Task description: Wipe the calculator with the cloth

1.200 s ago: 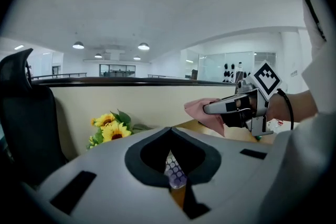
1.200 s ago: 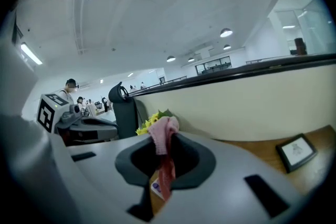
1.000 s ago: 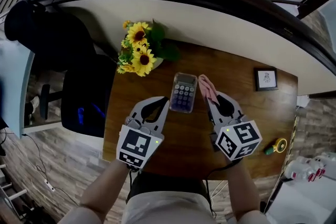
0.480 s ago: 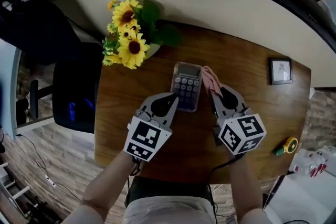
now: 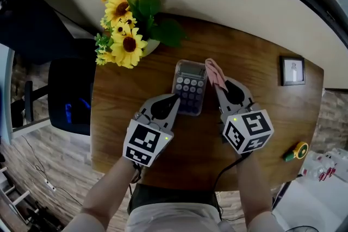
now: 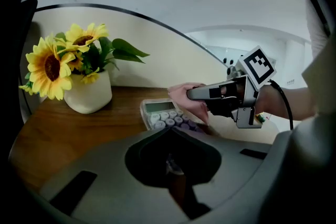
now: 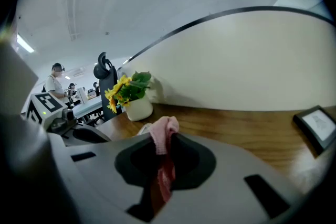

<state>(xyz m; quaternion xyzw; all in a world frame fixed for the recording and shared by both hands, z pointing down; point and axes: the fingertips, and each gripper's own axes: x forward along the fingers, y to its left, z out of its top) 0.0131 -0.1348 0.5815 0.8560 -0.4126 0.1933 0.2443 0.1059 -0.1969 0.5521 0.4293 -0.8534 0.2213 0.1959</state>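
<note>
Now the right tool (image 5: 216, 80) pinches the pink cloth (image 5: 214, 71) against the calculator (image 5: 189, 87), ready to wipe; the left tool (image 5: 174, 100), pressed together, likely steadies its near edge.

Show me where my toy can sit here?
Bare wood lies left of the grey calculator, in front of the yellow sunflowers, and between the pink cloth and the black picture frame. The middle is crowded.

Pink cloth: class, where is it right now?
In the head view the pink cloth is clamped in the right gripper, just beside the right edge of the calculator.
</note>
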